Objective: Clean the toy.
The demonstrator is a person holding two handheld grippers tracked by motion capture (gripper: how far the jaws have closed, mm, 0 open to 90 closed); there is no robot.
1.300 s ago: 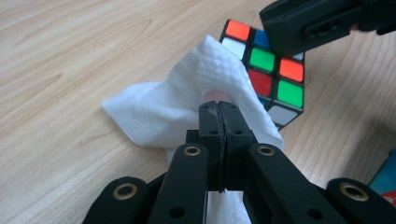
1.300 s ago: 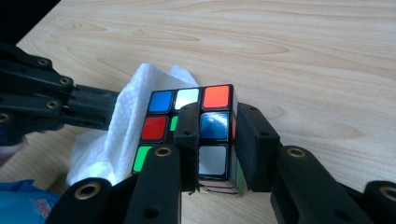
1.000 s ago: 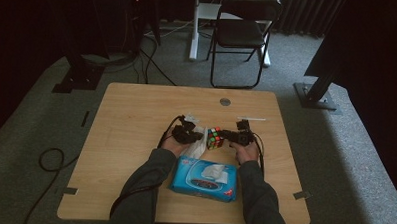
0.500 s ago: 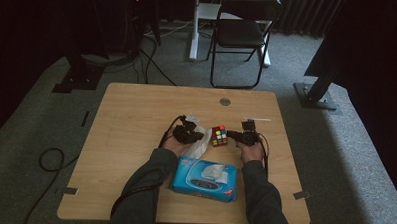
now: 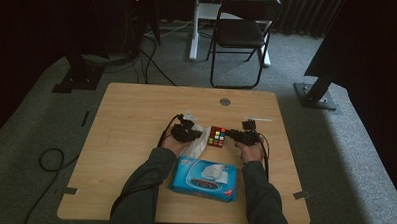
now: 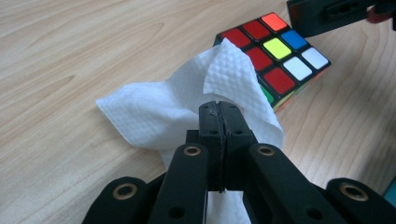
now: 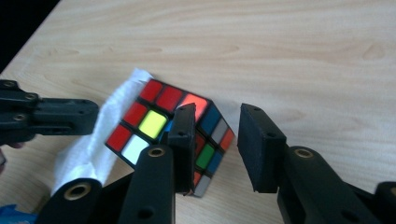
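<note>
Left tongs (image 6: 219,112) clamp a white embossed paper wipe (image 6: 173,112) touching the multicoloured plastic puzzle cube (image 6: 275,51). Right tongs (image 7: 219,135) have just been opening, nothing gripped, beside that cube. Wiping looks unfinished.

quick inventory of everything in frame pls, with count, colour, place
puzzle cube: 1, multicoloured, mid-table between the grippers
wipe: 1, white, clamped in the left gripper, against the cube
wipes pack: 1, blue, near table edge between the forearms
table: 1, light wood
folding chair: 1, black, on the floor beyond the table
left gripper: black, jaws shut on the wipe
right gripper: black, jaws just opened, gap empty, beside the cube
</note>
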